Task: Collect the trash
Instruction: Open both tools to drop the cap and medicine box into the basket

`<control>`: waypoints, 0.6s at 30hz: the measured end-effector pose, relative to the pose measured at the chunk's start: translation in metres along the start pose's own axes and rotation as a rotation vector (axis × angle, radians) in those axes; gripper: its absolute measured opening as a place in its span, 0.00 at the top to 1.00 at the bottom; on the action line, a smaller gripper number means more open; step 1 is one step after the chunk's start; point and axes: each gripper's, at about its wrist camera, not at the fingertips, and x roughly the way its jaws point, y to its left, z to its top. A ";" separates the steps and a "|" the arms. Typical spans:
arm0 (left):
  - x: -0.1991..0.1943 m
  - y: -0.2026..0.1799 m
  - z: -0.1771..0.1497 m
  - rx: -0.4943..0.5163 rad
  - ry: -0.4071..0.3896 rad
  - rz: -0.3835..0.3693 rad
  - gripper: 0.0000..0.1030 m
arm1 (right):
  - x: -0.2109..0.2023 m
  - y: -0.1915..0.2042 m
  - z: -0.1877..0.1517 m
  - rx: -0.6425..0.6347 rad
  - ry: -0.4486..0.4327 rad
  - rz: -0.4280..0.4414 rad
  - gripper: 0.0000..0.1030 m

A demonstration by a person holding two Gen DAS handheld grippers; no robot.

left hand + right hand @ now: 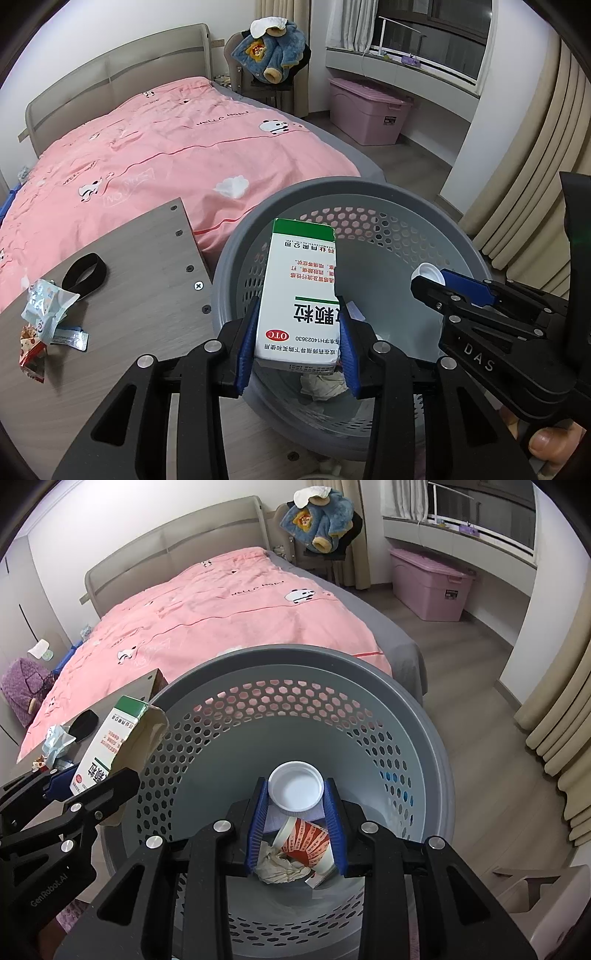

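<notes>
Perforated plastic basket (424, 716); glossy cardboard box (299, 291)

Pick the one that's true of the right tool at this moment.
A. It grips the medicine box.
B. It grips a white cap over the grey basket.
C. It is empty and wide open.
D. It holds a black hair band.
B: the right tool pinches the white cap between its blue pads above the grey basket, while the medicine box sits in the left tool.
</notes>
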 end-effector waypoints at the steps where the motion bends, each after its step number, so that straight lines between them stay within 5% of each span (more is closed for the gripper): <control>1: 0.000 0.000 0.000 0.001 0.000 0.000 0.63 | 0.000 0.000 0.000 0.000 0.001 0.000 0.71; 11: 0.000 0.001 0.001 -0.013 0.001 -0.001 0.63 | 0.001 -0.004 0.001 0.006 -0.004 -0.002 0.70; 18: -0.003 0.006 0.000 -0.026 -0.004 0.008 0.55 | -0.002 -0.005 0.001 0.011 -0.023 -0.010 0.50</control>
